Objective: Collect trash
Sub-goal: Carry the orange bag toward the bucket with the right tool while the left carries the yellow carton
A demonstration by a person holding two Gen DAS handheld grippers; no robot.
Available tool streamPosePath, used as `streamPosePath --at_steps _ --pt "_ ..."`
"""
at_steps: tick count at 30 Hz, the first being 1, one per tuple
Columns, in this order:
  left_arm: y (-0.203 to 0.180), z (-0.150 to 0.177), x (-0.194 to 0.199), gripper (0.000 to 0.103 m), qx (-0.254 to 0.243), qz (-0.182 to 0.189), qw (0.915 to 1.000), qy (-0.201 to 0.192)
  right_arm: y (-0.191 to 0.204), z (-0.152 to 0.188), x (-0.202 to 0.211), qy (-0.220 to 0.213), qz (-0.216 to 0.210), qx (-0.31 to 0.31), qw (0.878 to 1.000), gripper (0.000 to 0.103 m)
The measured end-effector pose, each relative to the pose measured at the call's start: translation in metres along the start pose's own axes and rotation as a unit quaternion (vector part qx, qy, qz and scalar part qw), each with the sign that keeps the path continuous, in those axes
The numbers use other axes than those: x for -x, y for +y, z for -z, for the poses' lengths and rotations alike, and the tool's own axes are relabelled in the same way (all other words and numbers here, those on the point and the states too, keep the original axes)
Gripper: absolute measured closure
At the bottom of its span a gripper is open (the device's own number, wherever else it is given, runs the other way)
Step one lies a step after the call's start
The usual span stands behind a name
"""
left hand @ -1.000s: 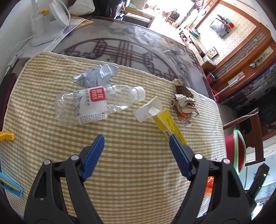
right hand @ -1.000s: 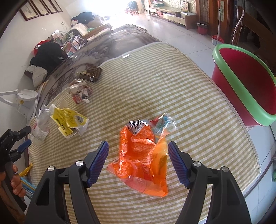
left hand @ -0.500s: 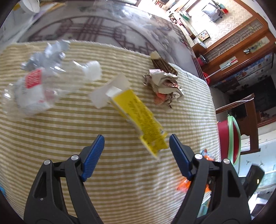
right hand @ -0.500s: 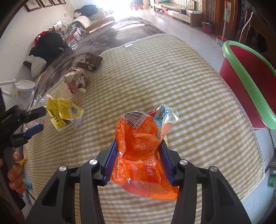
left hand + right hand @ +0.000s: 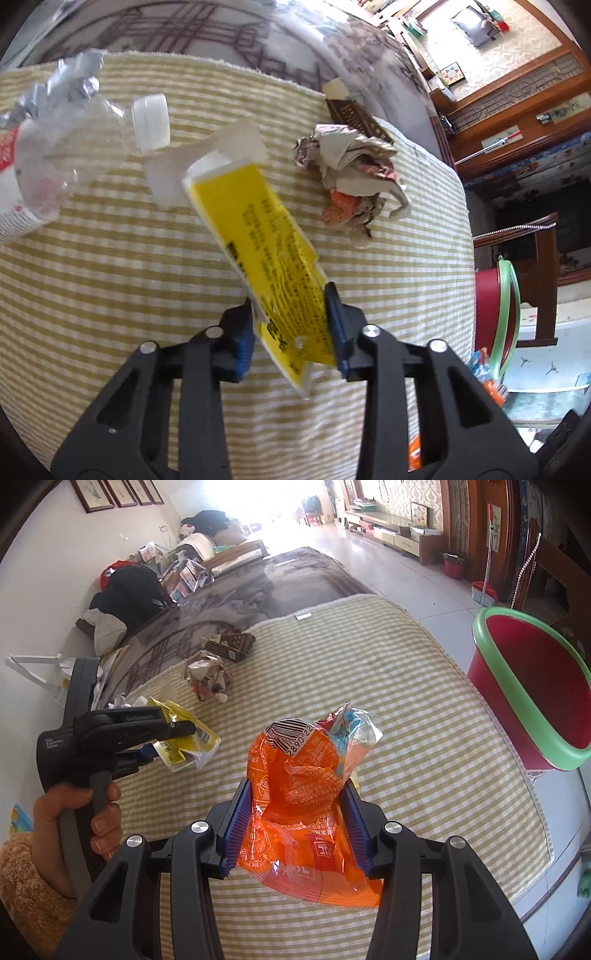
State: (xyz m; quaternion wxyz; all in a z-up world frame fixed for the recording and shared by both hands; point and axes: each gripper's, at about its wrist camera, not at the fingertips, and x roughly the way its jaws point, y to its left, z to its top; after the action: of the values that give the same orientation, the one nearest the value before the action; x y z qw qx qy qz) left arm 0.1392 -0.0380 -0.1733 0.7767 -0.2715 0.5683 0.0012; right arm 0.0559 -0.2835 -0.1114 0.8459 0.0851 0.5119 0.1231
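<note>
My pads point(image 5: 354, 814) are blue on black arms. Between my right ones sits an orange wrapper point(image 5: 299, 797) with white print and a black-and-white barcode; between my left ones, a yellow carton point(image 5: 273, 266) with black print and white flaps. The cloth point(image 5: 406, 716) is yellow-and-white check. The bin point(image 5: 535, 701) is red, rimmed green. The bottle point(image 5: 48, 158) is clear, white-capped, red-labelled.

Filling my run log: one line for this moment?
left tongs: closed on yellow box | right tongs: holding orange wrapper | red bin: waiting
</note>
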Motion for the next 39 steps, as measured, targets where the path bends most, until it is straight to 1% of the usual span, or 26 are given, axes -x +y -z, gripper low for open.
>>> streamPosePath --at_steps 4,6,9,11,13,17,22,32,39 --pt "0.005 0.009 0.024 0.072 -0.01 0.007 0.9999 -0.002 0.009 -0.008 0.012 -0.019 -0.01 0.01 1.0 0.056" --pt "0.004 0.015 0.043 0.073 -0.025 0.005 0.9995 -0.018 0.015 -0.013 0.017 -0.028 -0.012 0.018 0.999 0.056" --pt "-0.004 0.023 0.068 0.073 -0.059 -0.006 0.9968 -0.053 0.022 -0.02 0.023 -0.039 -0.018 0.028 0.999 0.056" --pt "-0.009 0.027 0.081 0.073 -0.076 -0.011 0.9945 -0.072 0.027 -0.023 0.025 -0.043 -0.022 0.035 0.998 0.056" --pt "-0.013 0.03 0.088 0.073 -0.084 -0.013 0.9931 -0.081 0.033 -0.025 0.026 -0.048 -0.028 0.042 0.998 0.056" --pt "-0.022 0.035 0.099 0.073 -0.105 -0.022 0.9883 -0.109 0.041 -0.029 0.03 -0.056 -0.033 0.056 0.996 0.056" --pt "-0.027 0.038 0.107 0.073 -0.124 -0.038 0.9831 -0.129 0.044 -0.03 0.038 -0.069 -0.033 0.065 0.995 0.056" --pt "-0.04 0.041 0.114 0.073 -0.138 -0.051 0.9782 -0.147 0.028 -0.032 0.048 -0.086 -0.031 0.054 0.994 0.056" --pt "-0.049 0.048 0.116 0.072 -0.153 -0.063 0.9736 -0.158 0.019 -0.033 0.051 -0.091 -0.038 0.051 0.994 0.056"
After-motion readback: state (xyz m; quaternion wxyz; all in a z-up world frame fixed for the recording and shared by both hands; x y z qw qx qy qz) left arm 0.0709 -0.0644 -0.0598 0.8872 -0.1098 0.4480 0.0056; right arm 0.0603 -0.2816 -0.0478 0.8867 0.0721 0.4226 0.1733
